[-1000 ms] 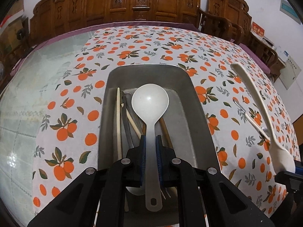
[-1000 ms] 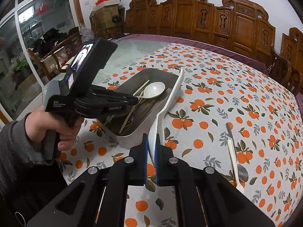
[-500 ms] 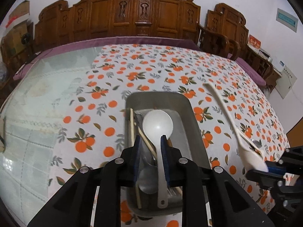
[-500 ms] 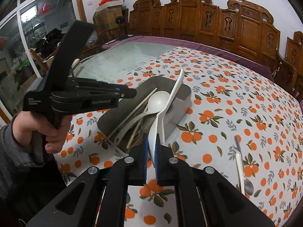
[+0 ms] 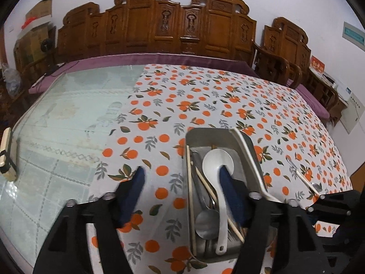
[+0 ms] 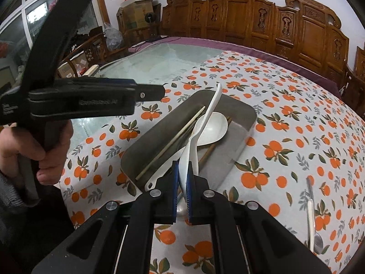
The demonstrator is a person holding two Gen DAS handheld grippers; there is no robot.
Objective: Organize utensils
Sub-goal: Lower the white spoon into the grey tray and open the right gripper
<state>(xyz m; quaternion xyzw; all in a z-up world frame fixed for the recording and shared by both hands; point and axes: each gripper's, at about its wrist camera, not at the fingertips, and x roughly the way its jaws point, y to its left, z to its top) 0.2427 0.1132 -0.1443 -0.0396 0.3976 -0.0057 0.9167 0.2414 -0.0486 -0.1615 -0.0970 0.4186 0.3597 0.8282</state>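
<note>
A metal tray on the orange-print cloth holds chopsticks, a metal spoon and a white ladle. My left gripper hovers above the tray's near left side with its jaws opening. Nothing is between them, and the ladle lies free in the tray. My right gripper is shut on the broad end of a long white spatula. It holds the spatula tilted over the tray, above the ladle. In the right wrist view a hand holds the left gripper to the left of the tray.
Two loose utensils lie on the cloth right of the tray, also seen in the left wrist view as utensils. Bare glass tabletop lies to the left. A carved wooden bench lines the far side.
My left gripper let go of the white ladle, spread its jaws, and rose back from the tray. My right gripper carried the spatula from beside the tray to over it.
</note>
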